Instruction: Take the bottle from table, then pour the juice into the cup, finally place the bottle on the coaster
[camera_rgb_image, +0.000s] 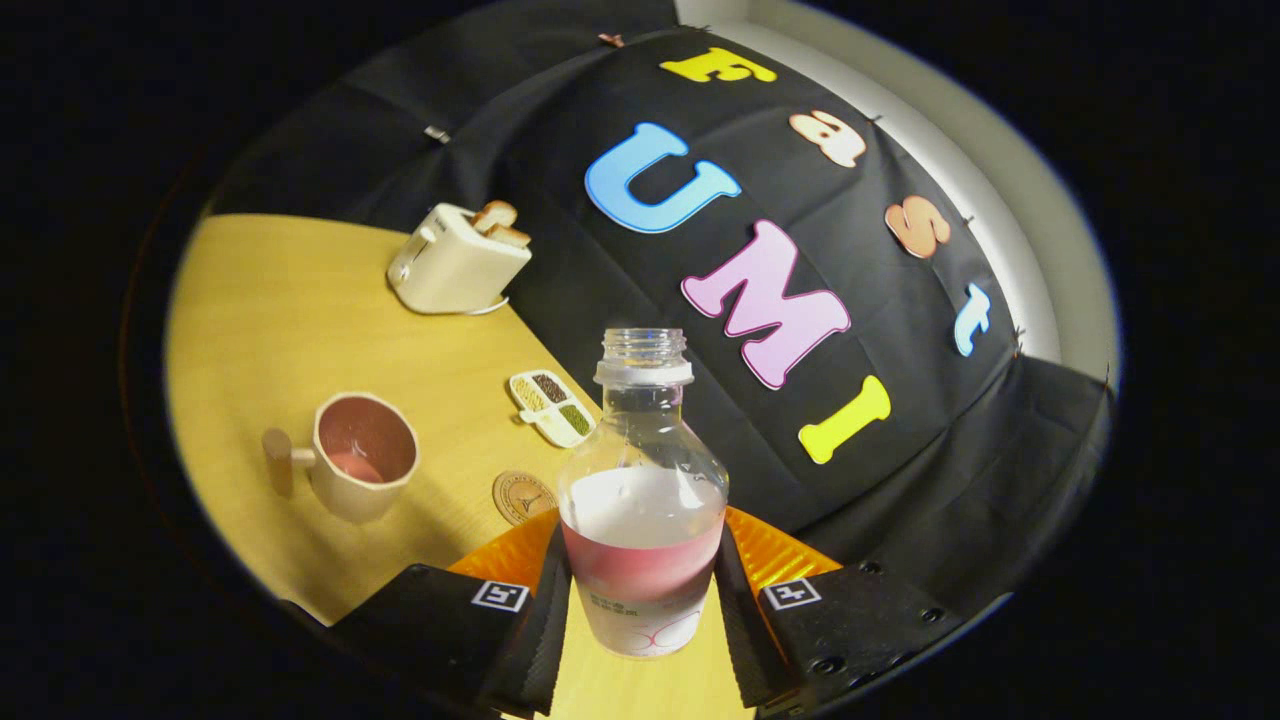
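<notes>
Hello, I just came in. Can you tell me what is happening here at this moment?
A hand-held gripper is shut on an uncapped bottle, one finger pressing each side of it. The view is tilted. Pink juice remains in the bottle's lower part, and the cup on the wooden table already holds pink liquid. The round coaster lies bare between the cup and the bottle. A toaster and a small divided tray sit farther back.

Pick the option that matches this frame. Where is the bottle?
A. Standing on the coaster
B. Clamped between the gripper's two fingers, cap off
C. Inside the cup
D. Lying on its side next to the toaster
B: the bottle sits between the two fingers of the gripper, both pressing its sides, its neck open with no cap; the coaster lies bare beside it, and the cup stands apart.
</notes>
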